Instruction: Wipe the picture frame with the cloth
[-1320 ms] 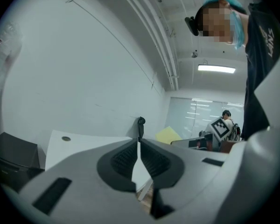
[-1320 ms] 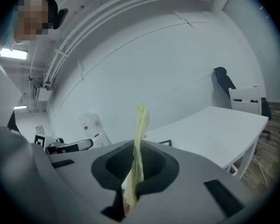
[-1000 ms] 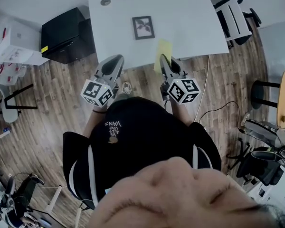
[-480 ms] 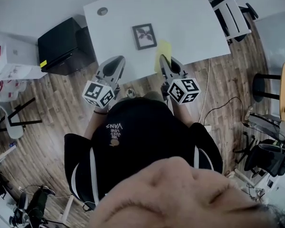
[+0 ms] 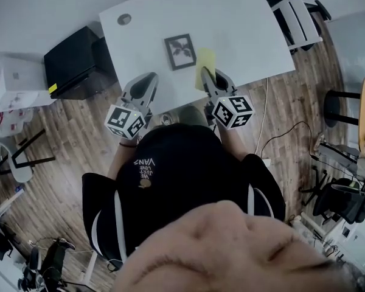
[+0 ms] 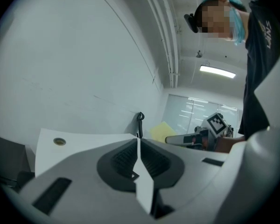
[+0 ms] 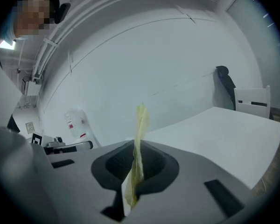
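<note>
White table [image 5: 243, 23] fills the top centre of the head view, with a black cabinet [image 5: 73, 56] at upper left beside it. Left gripper [image 5: 147, 81] is at the table's near edge, jaws pressed together with nothing in them. Right gripper [image 5: 205, 73] is pinched tight on the yellow cloth [image 5: 205, 61]. The cloth is just right of the picture frame [image 5: 180, 52], which lies flat mid-table.
</note>
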